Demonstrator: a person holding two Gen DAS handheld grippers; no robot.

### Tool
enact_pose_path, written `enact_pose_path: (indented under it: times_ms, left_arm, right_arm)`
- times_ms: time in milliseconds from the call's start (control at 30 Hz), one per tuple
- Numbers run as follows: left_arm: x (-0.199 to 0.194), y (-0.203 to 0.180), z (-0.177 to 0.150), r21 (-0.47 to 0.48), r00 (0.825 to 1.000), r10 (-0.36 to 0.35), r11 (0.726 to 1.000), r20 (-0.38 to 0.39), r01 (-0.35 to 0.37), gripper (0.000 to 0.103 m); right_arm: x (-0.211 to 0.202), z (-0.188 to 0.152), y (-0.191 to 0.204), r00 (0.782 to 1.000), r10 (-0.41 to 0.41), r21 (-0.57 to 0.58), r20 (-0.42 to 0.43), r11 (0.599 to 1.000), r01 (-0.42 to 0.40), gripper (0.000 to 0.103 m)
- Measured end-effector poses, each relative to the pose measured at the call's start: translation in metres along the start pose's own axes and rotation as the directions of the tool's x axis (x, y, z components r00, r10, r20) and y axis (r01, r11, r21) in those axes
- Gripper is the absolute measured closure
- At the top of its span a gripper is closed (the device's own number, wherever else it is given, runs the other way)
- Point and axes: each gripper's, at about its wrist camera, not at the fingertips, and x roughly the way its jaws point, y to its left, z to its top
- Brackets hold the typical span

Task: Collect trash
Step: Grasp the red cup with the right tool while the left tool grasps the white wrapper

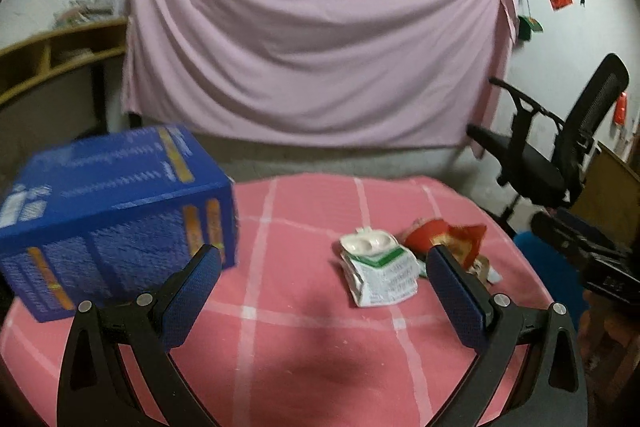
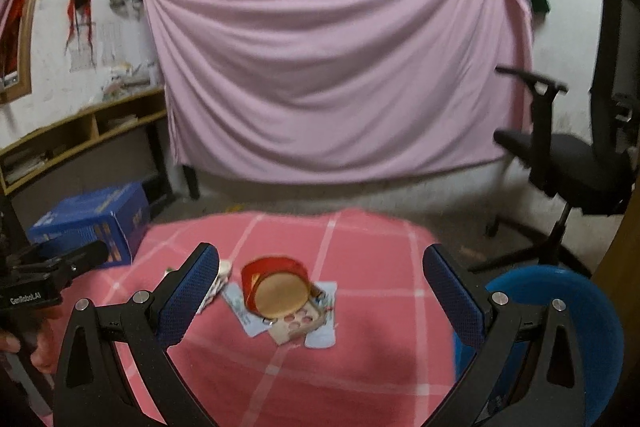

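Pink checked tablecloth [image 1: 304, 347] under both tools. Left gripper [image 1: 322, 277] spread wide, holding nothing, above the cloth just short of a crumpled white-and-green wrapper [image 1: 380, 271] touching a red wrapper [image 1: 440, 239]. Right gripper [image 2: 320, 277] likewise wide and empty, over the red packet with its round tan disc [image 2: 280, 293]. Blue cardboard box [image 1: 116, 219] at left; blue bin [image 2: 560, 311] at right.

My left gripper [image 1: 324, 263] and right gripper [image 2: 320, 263] have black arms, silver screws and bumpy blue pads [image 1: 192, 291].
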Motion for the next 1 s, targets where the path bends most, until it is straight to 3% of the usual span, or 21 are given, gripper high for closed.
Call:
enact_pose_path:
  times_ms: [33, 167, 267, 400, 533, 600, 733, 1000]
  left_arm:
    - [0.004, -0.001, 0.001, 0.003, 1.0, -0.016, 1.0, -0.025, 0.016, 0.006]
    - [0.024, 0.001, 0.007, -0.011, 0.987, -0.087, 0.996, -0.136, 0.086, 0.036]
    - [0.039, 0.006, 0.009, -0.065, 0.963, -0.158, 0.987, -0.218, 0.148, 0.05]
    - [0.047, 0.013, 0.016, -0.137, 0.938, -0.229, 0.97, -0.259, 0.199, 0.062]
    - [0.05, 0.014, 0.024, -0.155, 0.925, -0.26, 0.962, -0.277, 0.224, 0.073]
    - [0.051, 0.012, 0.026, -0.153, 0.92, -0.265, 0.961, -0.287, 0.229, 0.084]
    - [0.05, 0.009, 0.029, -0.142, 0.921, -0.261, 0.963, -0.288, 0.229, 0.091]
    - [0.039, 0.005, 0.024, -0.11, 0.941, -0.247, 0.968, -0.232, 0.227, 0.097]
  right_arm:
    - [0.006, -0.001, 0.001, 1.0, 0.008, 0.001, -0.028, 1.0, -0.008, 0.003]
    - [0.026, -0.004, 0.004, 0.991, 0.048, 0.006, -0.127, 0.999, -0.048, 0.014]
    - [0.041, -0.005, 0.009, 0.98, 0.068, -0.001, -0.189, 0.998, -0.069, 0.018]
    - [0.059, -0.008, 0.012, 0.96, 0.081, 0.001, -0.268, 0.996, -0.084, 0.024]
    - [0.074, -0.011, 0.012, 0.939, 0.098, 0.035, -0.331, 0.995, -0.091, 0.031]
    - [0.077, -0.012, 0.013, 0.933, 0.107, 0.048, -0.344, 0.994, -0.096, 0.035]
    - [0.081, -0.012, 0.016, 0.923, 0.113, 0.041, -0.369, 0.994, -0.105, 0.053]
    - [0.075, -0.012, 0.014, 0.927, 0.116, 0.047, -0.356, 0.993, -0.106, 0.053]
